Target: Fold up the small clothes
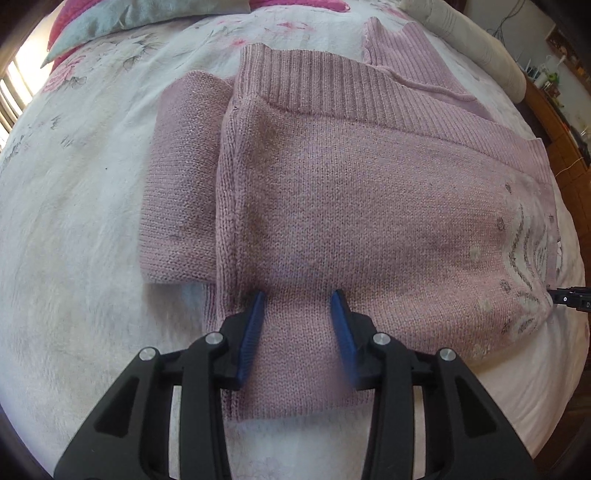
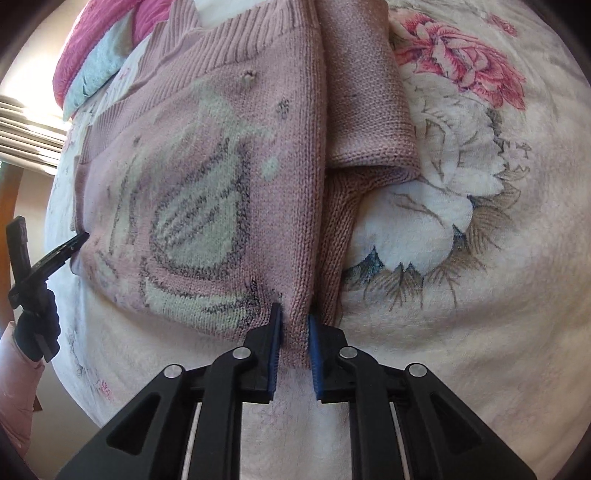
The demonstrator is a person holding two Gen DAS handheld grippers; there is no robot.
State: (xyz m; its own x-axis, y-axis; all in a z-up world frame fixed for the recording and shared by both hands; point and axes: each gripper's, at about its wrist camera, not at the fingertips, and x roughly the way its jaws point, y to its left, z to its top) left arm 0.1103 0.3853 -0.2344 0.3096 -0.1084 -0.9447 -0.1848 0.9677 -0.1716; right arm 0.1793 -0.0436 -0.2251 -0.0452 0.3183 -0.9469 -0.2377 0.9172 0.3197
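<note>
The pink knitted sweater [image 1: 332, 192] extends far from both claws. The left gripper [image 1: 299, 321] straddles its near edge, jaws apart; the right gripper [image 2: 294, 325] pinches the near corner

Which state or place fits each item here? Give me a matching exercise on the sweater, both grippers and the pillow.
Column one:
1. pink sweater
2. left gripper
3. right gripper
4. grey-blue pillow

Column two:
A. jaws apart, a strip of knit between them
B. at the far end of the bed
C. jaws nearly closed on a folded edge
D. spread on the floral bedspread

Pairs: 1-D, 2-A, 3-C, 4-B
</note>
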